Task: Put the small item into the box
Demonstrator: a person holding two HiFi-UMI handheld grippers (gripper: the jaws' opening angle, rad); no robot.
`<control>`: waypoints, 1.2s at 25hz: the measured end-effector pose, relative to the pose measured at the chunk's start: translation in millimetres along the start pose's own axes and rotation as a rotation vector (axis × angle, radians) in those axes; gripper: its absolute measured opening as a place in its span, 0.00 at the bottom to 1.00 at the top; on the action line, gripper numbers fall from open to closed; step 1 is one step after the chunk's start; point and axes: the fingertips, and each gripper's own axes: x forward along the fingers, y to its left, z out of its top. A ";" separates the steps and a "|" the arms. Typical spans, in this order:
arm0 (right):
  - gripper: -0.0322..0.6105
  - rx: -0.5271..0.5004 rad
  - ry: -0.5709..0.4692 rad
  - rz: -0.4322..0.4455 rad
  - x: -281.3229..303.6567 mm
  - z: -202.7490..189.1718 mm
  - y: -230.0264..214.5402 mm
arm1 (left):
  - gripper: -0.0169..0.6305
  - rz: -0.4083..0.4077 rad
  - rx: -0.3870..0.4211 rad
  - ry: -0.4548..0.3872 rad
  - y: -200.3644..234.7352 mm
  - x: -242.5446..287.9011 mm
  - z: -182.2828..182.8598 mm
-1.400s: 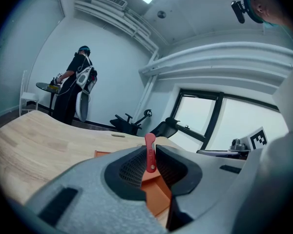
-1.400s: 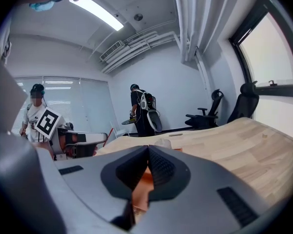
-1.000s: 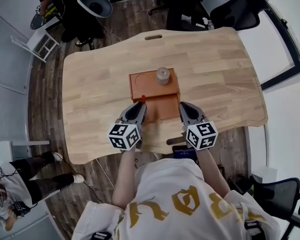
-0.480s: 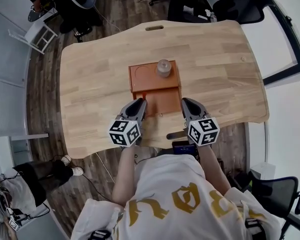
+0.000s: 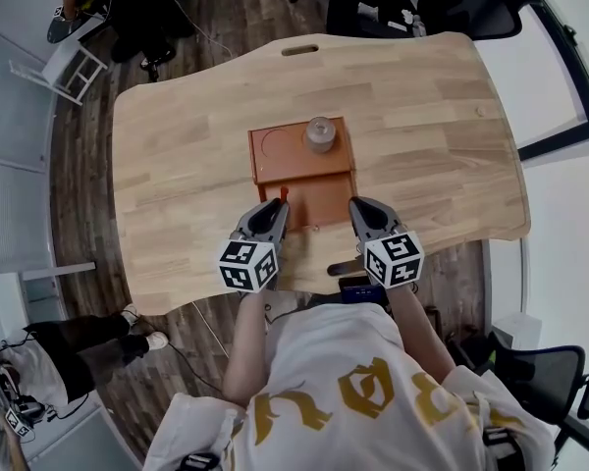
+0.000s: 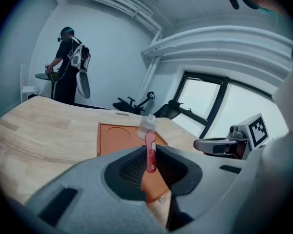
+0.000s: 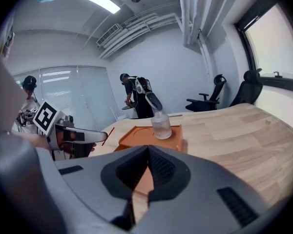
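— Little is seen to have shifted over the last second: both grippers are kept at the near edge of the box [image 5: 275, 160] on the table [image 5: 177, 145].
— Where is the small red item [image 6: 150, 159] held?
— It is clamped upright in the closed jaws of the left gripper [image 6: 149, 150], just short of the box, presumably so it can be lowered in. The right gripper [image 7: 147, 155] is closed on nothing. A bottle [image 5: 320, 134] is seen standing on the box.

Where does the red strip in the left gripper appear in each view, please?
Head view: red strip at the tip of the left gripper, by the left edge of the orange box.
Left gripper view: red strip centre, upright between the shut jaws.
Right gripper view: red strip, thin slanted line, left of centre.
Shared landmark: clear bottle on the box.
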 end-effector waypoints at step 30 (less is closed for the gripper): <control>0.07 0.060 0.114 -0.002 44.6 -23.6 -33.8 | 0.12 -0.048 0.105 0.251 12.4 56.0 -48.5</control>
